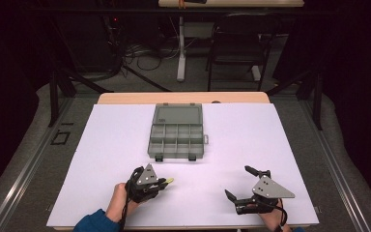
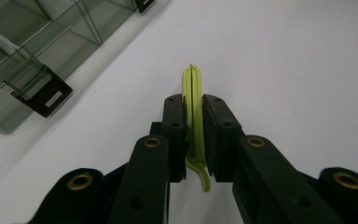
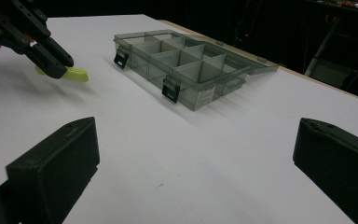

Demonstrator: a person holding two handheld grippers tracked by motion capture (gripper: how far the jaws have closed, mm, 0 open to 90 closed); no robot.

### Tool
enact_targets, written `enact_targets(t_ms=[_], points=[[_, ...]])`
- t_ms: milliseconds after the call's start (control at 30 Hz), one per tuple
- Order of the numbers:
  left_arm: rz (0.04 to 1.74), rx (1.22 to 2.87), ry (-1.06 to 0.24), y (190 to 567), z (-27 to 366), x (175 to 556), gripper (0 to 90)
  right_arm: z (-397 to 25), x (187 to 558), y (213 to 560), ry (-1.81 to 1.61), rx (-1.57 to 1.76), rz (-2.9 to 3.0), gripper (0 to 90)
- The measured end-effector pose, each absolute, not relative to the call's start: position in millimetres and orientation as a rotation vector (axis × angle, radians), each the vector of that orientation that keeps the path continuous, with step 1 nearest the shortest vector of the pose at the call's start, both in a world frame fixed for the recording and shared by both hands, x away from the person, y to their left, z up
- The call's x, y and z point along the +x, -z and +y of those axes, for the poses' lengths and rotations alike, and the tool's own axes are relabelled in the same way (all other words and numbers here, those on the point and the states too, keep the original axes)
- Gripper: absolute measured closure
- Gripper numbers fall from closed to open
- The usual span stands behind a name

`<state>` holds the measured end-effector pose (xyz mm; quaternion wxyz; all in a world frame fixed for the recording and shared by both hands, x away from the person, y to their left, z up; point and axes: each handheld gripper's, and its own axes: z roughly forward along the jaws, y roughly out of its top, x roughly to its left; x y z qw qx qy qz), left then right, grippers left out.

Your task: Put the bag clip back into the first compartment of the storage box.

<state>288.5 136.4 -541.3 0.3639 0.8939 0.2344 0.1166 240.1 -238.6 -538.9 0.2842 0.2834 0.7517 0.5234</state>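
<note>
One green strip (image 2: 193, 100) lengthwise between jaws, tip forward.

Flat white surface (image 1: 251, 145), wooden edge exposed along the far side. Resting directly on it, toward the far centre: translucent grey compartment box (image 1: 176, 139), lid (image 1: 178, 114) open and laid flat behind, two black latches facing the near side.

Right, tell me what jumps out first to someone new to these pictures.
The yellow-green soft lure clamped in the left tool, near the table's front edge. Beyond it, mid-table, the smoky compartment box lies open with its lid folded back. The right tool waits wide open at front right.
</note>
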Motion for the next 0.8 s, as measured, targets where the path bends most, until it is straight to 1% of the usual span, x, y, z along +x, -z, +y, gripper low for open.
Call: enact_targets(t_ms=[800], points=[[0.643, 2.270, -0.365, 526, 146, 297, 79.9, -242, 240, 541, -1.391, 0.787, 2.005, 0.0]])
